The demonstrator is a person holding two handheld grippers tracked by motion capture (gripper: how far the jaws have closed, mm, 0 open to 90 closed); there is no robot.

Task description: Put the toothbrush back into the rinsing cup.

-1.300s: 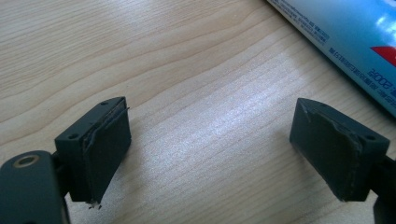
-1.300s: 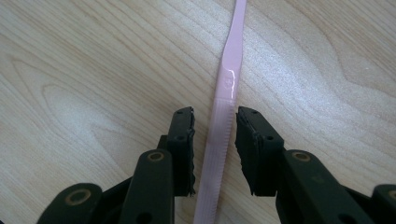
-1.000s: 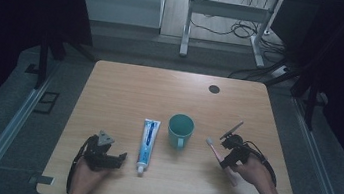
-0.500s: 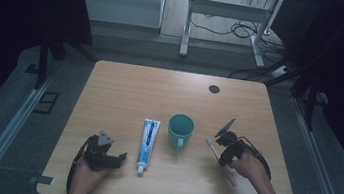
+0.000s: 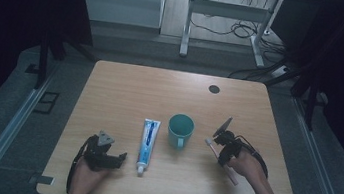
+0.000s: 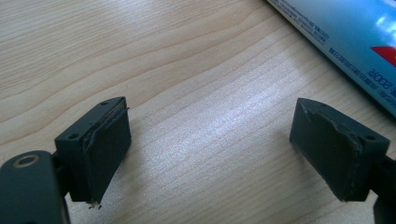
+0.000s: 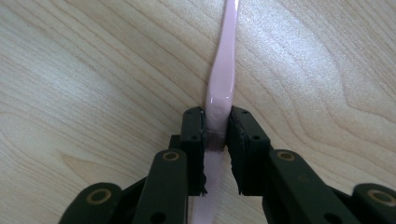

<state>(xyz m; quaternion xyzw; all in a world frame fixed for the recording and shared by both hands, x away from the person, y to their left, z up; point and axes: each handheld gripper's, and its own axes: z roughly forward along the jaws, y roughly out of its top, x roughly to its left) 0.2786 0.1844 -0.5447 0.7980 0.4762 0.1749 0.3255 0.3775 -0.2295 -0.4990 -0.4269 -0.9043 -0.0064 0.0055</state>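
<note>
On the pale wooden surface (image 5: 160, 95), the right tongs (image 7: 215, 135) pinch the slim pink plastic toothbrush (image 7: 222, 79) by its handle; their jaws have just been closing, and in the right gripper view both black pads press against the handle's sides, with the brush lying flat on the wood and running away from the camera. In the high view the right tongs (image 5: 220, 142) sit at the near right of the surface, just to the right of the teal mug (image 5: 180, 131), and the pink toothbrush (image 5: 230, 174) lies slanted under them, its bristle end pointing toward the mug and its tail passing beneath the person's right hand (image 5: 246, 165). The left tongs (image 6: 210, 149) are spread wide over bare wood with nothing between the pads. In the high view they (image 5: 114, 160) rest at the near left, held by the left hand (image 5: 85, 176), just beside the blue and white toothpaste tube (image 5: 147, 139), which lies flat with its cap toward the near edge, between the left tongs and the mug.
</note>
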